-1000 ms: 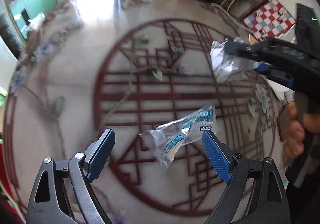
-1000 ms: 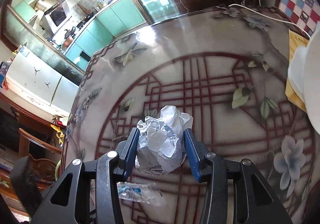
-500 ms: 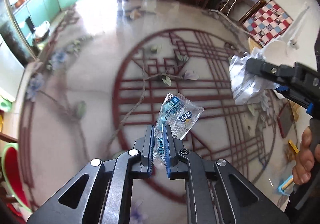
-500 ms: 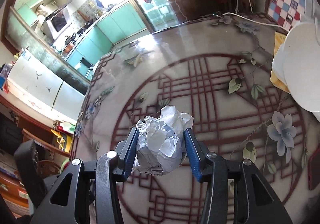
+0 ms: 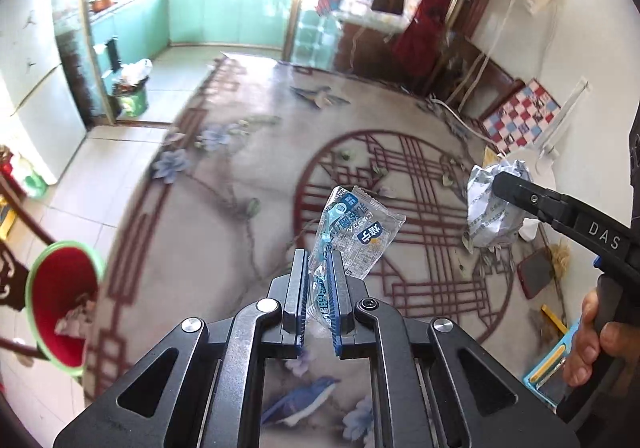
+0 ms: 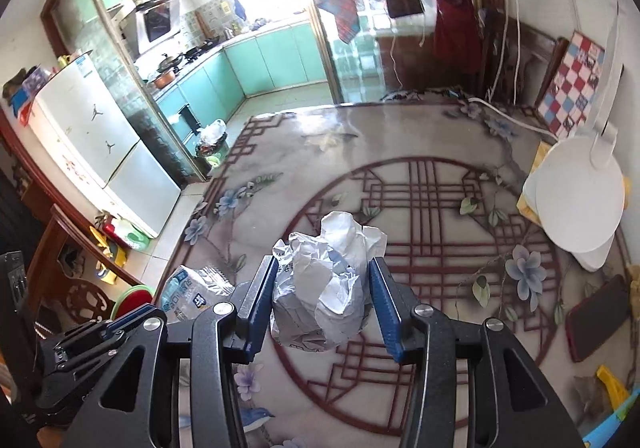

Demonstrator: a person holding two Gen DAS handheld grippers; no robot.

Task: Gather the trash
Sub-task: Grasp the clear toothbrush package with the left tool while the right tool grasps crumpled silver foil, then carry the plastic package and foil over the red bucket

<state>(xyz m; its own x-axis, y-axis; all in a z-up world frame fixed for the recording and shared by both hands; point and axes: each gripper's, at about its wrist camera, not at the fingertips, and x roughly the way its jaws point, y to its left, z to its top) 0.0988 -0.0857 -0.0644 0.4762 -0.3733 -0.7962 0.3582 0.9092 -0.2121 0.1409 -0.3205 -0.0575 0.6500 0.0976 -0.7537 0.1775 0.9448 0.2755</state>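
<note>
Blue-printed clear wrapper (image 5: 354, 226) — white crumpled paper (image 6: 326, 288)

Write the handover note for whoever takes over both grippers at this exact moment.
Left gripper: jaws shut on the clear plastic wrapper, held above the table.
Right gripper: jaws shut on the crumpled paper ball, also off the table.
Done: both pieces of trash are picked up.
Left: neither is dropped yet. A red bin with a green rim stands by the table's left edge and already holds some scraps; that is probably the place for both.
A phone and a white lamp base sit on the table's right side; they do not look like trash.
</note>
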